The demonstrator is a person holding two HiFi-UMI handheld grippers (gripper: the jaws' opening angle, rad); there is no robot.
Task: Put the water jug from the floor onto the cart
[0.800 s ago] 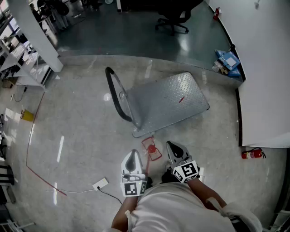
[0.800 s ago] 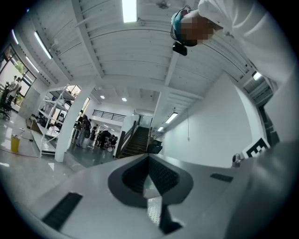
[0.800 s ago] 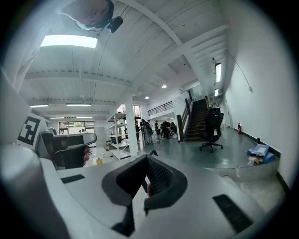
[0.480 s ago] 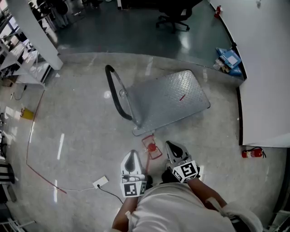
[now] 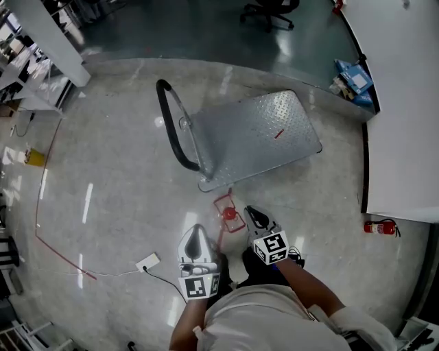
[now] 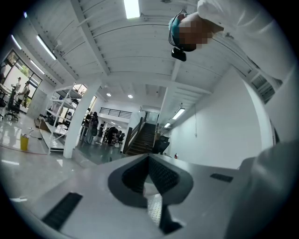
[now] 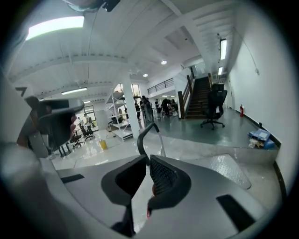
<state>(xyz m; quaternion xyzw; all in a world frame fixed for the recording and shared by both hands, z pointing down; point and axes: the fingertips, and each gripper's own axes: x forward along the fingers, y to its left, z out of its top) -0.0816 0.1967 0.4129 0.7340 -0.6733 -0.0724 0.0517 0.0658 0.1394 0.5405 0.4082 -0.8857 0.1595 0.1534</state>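
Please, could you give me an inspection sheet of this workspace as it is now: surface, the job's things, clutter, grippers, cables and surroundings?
Surface: pale glossy floor with light reflections.
Job's things: water jug, clear with a red cap, stands on the floor by the cart's near edge; cart, deck shows only a small red mark.
Clutter: fire extinguisher by the white wall; blue packs.
Grippers: left gripper shut, empty; right gripper shut, empty, close beside the jug.
Cables: white power strip with its cable; red line, cable or tape, cannot tell.
Surroundings: office chair; shelving.
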